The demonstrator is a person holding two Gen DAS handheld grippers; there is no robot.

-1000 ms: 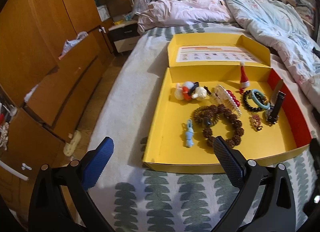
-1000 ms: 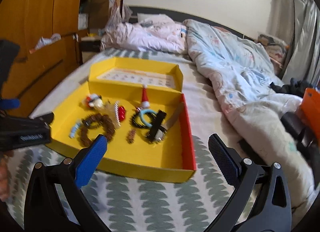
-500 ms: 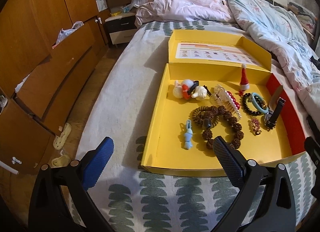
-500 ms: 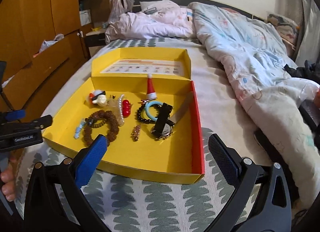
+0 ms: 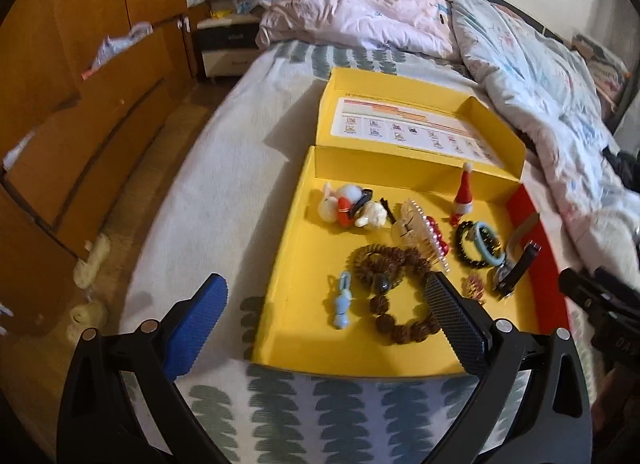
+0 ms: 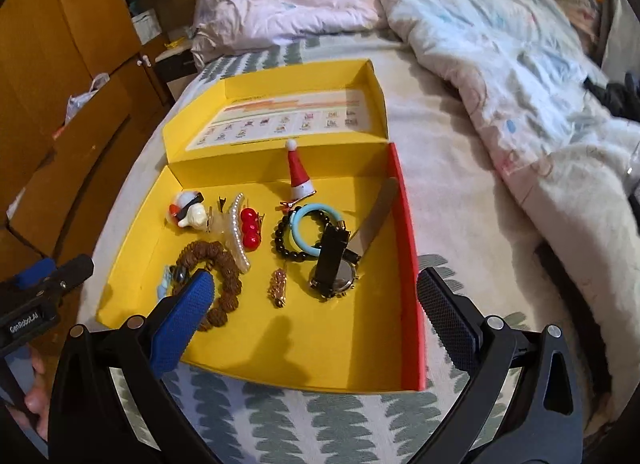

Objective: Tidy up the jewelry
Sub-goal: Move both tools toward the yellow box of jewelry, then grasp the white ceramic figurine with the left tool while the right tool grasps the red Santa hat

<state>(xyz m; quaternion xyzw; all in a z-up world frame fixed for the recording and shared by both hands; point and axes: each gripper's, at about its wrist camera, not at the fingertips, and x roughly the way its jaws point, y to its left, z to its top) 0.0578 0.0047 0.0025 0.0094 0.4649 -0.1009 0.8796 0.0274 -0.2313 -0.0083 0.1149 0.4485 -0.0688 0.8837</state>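
Observation:
An open yellow box (image 5: 304,328) (image 6: 320,360) lies on the bed and holds the jewelry. Inside are a brown bead bracelet (image 5: 396,288) (image 6: 218,264), a black watch (image 6: 332,264) (image 5: 516,270), a blue ring over a black bead bracelet (image 6: 310,232) (image 5: 482,244), a pearl hair clip (image 6: 236,232) (image 5: 424,232), a small Santa-hat clip (image 6: 298,176) (image 5: 464,196), a blue charm (image 5: 342,304) and a gold charm (image 6: 279,288). My left gripper (image 5: 324,322) hovers open over the box's near left corner. My right gripper (image 6: 316,314) hovers open above the box's near right part. Both are empty.
Crumpled quilts (image 6: 500,44) cover the bed's right and far side. Orange wooden drawers (image 5: 80,124) line the left, with a nightstand (image 5: 228,44) beyond. The leaf-patterned sheet (image 6: 320,424) lies under the box. A hand (image 6: 34,396) holds the left gripper.
Both grippers have moved closer to the box and now look more steeply down into it. The jewelry has not shifted; both grippers stayed open.

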